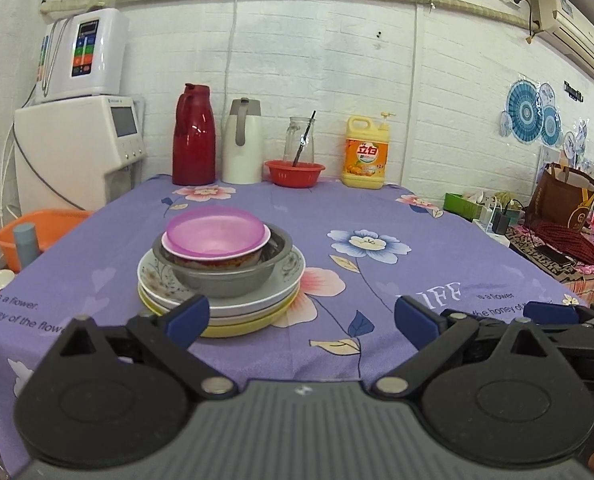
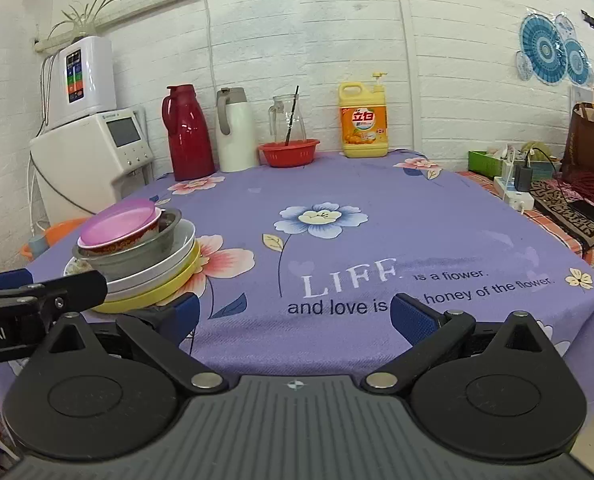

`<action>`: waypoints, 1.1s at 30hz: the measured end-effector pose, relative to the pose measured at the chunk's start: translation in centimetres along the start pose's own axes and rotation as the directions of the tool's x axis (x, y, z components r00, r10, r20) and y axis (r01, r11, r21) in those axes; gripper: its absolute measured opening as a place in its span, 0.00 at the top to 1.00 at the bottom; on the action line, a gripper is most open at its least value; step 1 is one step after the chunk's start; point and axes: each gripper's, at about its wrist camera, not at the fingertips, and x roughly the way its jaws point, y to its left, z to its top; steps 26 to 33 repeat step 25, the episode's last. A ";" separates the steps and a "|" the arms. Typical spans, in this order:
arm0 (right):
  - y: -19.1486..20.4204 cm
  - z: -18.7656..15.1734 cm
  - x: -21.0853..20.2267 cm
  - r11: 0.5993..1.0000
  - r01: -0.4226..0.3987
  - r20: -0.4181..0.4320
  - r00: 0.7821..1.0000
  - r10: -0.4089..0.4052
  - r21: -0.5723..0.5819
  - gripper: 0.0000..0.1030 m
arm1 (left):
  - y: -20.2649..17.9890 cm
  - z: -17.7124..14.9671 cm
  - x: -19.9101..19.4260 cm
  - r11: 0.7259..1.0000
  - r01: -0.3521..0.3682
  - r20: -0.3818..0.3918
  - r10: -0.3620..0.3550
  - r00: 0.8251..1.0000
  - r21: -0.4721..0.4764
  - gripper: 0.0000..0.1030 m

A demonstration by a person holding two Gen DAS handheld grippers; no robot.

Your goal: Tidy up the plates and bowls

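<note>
A stack of dishes stands on the purple flowered tablecloth [image 1: 377, 216]. At its top sits a pink plastic bowl [image 1: 216, 230], nested in a red-patterned bowl [image 1: 217, 261], then a grey metal bowl [image 1: 233, 280], a white patterned plate [image 1: 157, 276] and a yellow plate [image 1: 245, 326] at the bottom. My left gripper [image 1: 301, 318] is open just in front of the stack, empty. In the right wrist view the same pink bowl [image 2: 117, 222] and yellow plate [image 2: 169, 284] lie at the left. My right gripper [image 2: 293, 316] is open over the cloth, to the right of the stack, holding nothing.
Along the back wall stand a red thermos [image 1: 194, 136], a white thermos [image 1: 243, 142], a glass jug [image 1: 300, 140], a red basket [image 1: 295, 173] and a yellow detergent bottle [image 1: 365, 154]. A water dispenser [image 1: 77, 152] is at left, an orange basin [image 1: 41, 232] below it. Cluttered side table [image 1: 537, 232] at right.
</note>
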 end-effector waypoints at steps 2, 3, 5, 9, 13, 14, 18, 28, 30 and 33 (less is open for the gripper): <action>0.2 -0.3 0.1 1.000 -0.003 -0.012 1.000 0.003 -0.010 0.00 | 0.0 -0.3 -0.1 1.000 -0.010 0.003 0.010 1.000 0.006 0.05; 0.2 -0.3 0.2 1.000 -0.009 -0.016 1.000 0.009 -0.010 0.00 | 0.1 -0.3 0.0 1.000 -0.013 0.000 0.013 1.000 0.002 0.05; 0.3 -0.5 0.3 1.000 -0.020 -0.023 1.000 0.020 -0.009 0.00 | 0.3 -0.4 0.2 1.000 -0.020 -0.012 0.019 1.000 -0.009 0.05; 0.4 -0.7 0.3 1.000 -0.025 -0.030 0.999 0.025 -0.009 0.00 | 0.5 -0.5 0.4 0.999 -0.036 -0.026 0.036 0.999 -0.009 0.05; 0.6 -0.7 0.3 1.000 -0.020 -0.031 0.999 0.019 -0.015 0.00 | 0.7 -0.6 0.6 0.999 -0.032 -0.039 0.032 0.999 -0.016 0.05; 0.6 -0.7 0.3 1.000 -0.022 -0.034 0.999 0.022 -0.013 0.00 | 0.7 -0.6 0.6 0.999 -0.037 -0.037 0.037 0.999 -0.015 0.05; 0.6 -0.8 0.4 1.000 -0.029 -0.040 0.999 0.029 -0.012 0.00 | 0.8 -0.5 0.6 0.999 -0.046 -0.036 0.046 0.998 -0.015 0.05; 0.7 -0.8 0.6 0.999 -0.040 -0.045 0.998 0.039 -0.011 0.00 | 0.9 -0.4 0.4 0.999 -0.032 -0.023 0.032 0.999 -0.010 0.05; 0.7 -0.8 0.6 0.999 -0.040 -0.045 0.998 0.039 -0.011 0.00 | 0.9 -0.4 0.4 0.999 -0.032 -0.023 0.032 0.999 -0.010 0.05; 0.7 -0.8 0.6 0.999 -0.040 -0.045 0.998 0.039 -0.011 0.00 | 0.9 -0.4 0.4 0.999 -0.032 -0.023 0.032 0.999 -0.010 0.05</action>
